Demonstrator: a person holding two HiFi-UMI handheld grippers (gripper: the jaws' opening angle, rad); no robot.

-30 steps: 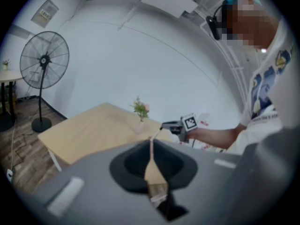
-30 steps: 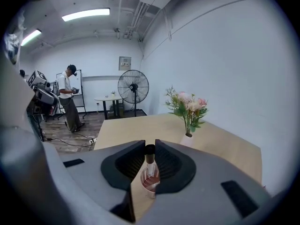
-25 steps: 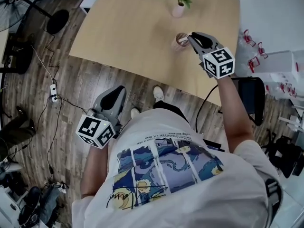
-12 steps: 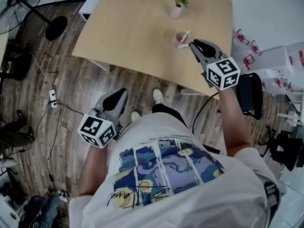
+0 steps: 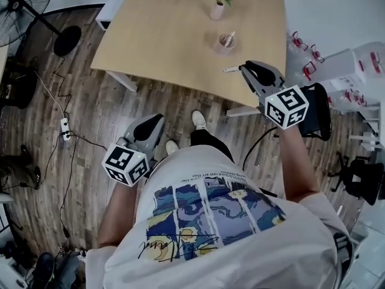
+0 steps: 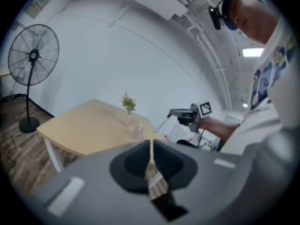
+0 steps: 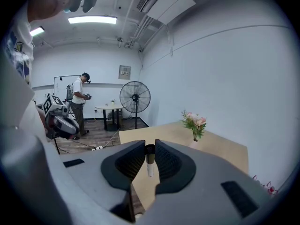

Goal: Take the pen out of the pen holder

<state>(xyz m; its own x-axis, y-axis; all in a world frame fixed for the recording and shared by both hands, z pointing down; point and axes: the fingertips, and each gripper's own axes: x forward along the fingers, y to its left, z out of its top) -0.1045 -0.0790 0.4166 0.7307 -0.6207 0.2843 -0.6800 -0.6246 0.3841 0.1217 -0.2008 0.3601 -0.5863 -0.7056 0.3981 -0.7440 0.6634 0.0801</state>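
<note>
My right gripper (image 5: 243, 70) is shut on a white pen (image 5: 231, 69), held in the air over the near edge of the wooden table (image 5: 168, 41). In the right gripper view the pen (image 7: 149, 161) stands upright between the jaws. The clear pen holder (image 5: 227, 41) stands on the table just beyond, apart from the gripper, with another pen inside. My left gripper (image 5: 154, 121) hangs low over the floor by my left side, shut and empty. From the left gripper view the jaws (image 6: 151, 150) meet in a seam, and the pen holder (image 6: 137, 131) and right gripper (image 6: 174, 113) show ahead.
A vase of flowers (image 5: 216, 8) stands at the table's far edge. A black chair (image 5: 317, 116) and white boxes (image 5: 355, 71) are on the right. A standing fan (image 5: 24, 5) and a power strip with cables (image 5: 65, 125) are at the left. Another person (image 7: 78, 104) stands far off.
My right gripper has drawn back from the pen holder towards me, bringing the pen out with it. The left gripper shifted only slightly.
</note>
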